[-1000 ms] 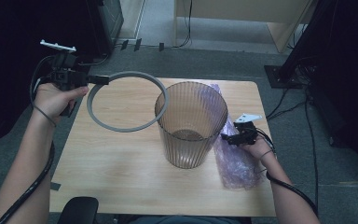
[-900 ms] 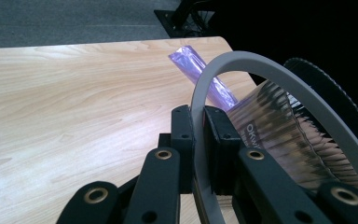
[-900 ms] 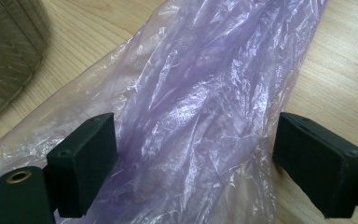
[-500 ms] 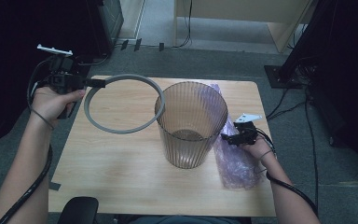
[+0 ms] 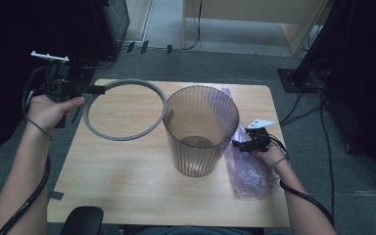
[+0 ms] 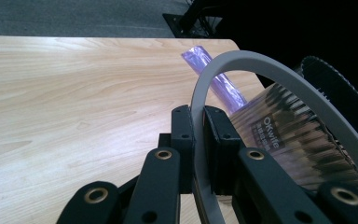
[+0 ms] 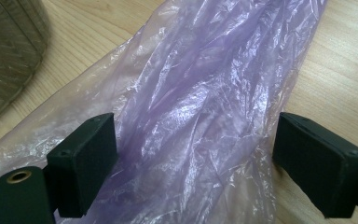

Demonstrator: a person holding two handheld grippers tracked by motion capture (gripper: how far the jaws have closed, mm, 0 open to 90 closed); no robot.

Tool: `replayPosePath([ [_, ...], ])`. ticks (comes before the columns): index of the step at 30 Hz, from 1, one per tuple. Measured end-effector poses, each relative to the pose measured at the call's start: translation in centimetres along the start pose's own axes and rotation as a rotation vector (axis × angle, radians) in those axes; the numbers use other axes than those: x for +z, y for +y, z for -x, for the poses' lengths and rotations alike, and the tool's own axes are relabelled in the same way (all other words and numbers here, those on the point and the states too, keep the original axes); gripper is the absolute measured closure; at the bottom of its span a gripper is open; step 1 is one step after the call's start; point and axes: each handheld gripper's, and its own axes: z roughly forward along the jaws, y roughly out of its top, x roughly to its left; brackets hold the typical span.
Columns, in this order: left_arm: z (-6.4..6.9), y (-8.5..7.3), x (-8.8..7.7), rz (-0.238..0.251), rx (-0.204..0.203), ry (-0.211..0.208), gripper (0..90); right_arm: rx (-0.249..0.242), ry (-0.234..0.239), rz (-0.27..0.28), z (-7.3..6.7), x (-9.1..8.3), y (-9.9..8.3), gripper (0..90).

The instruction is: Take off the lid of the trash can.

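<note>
Between ring (image 5: 125, 109) and bag (image 5: 247, 166), bin (image 5: 200, 128).

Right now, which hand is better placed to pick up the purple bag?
Right. The right hand-held gripper hangs open astride the purple bag, while the left hand-held gripper is shut on the grey ring.

Lab-like recording space, lone wooden table (image 5: 127, 186), grey carpet floor (image 5: 225, 63), trailing cables (image 5: 323, 127), dark equipment stands (image 5: 313, 54)
</note>
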Motion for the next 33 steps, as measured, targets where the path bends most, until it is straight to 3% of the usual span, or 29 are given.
replayPosePath([
  [8,-0.8,-0.8,-0.3,0.016,-0.009,0.005,83.0,-0.001,0.0,-0.002,0.0,0.0,0.0,13.4],
  [21,-2.1,-1.7,0.6,0.037,-0.026,-0.01,83.1,0.0,-0.003,-0.001,0.0,0.0,0.1,13.5],
  [33,-3.2,-2.4,0.2,0.047,-0.032,0.029,83.1,0.0,-0.003,-0.001,0.0,0.1,0.2,13.4],
])
